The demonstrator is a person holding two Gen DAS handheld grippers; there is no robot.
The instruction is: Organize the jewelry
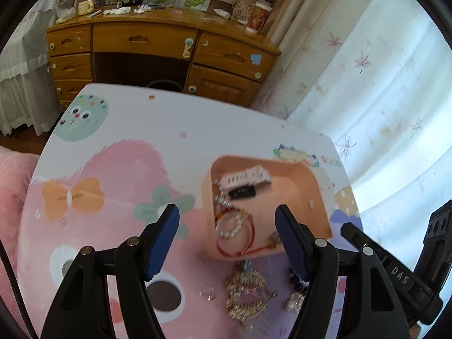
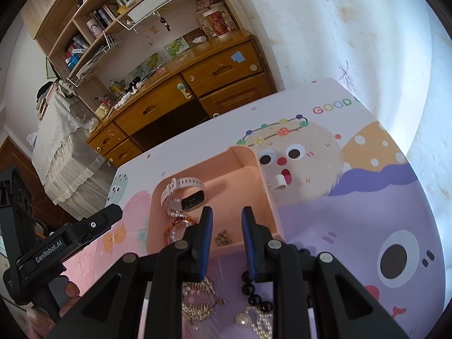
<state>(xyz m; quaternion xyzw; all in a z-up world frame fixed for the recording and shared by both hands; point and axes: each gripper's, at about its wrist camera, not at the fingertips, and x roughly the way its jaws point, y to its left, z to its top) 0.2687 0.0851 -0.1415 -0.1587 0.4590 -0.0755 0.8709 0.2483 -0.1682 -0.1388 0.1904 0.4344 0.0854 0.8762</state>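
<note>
A: It's a bedroom: a wooden desk with drawers at the back, pale curtains to the side, and in front a counter covered in cartoon monsters.

B: Where does the jewelry stand?

A: Part of it is already in the peach box on the counter: a white-strapped watch, a pearl bracelet, a red cord bracelet and some small gold pieces.

B: And what is left?

A: A loose heap lies on the counter just in front of the box: a gold ornate piece, a black bead string, a pearl strand with a round clasp and a small ring. A white ring-like thing sits just beside the box's far side. I judge the job roughly half done.

B: The grippers?

A: The left gripper hangs above the box's near end with jaws spread wide, holding nothing. The right gripper hangs over the box's near wall, jaws parted more narrowly, also empty as far as I can see.

B: So next?

A: Probably a pick from the heap; the tangled chains look fiddly to separate.
</note>
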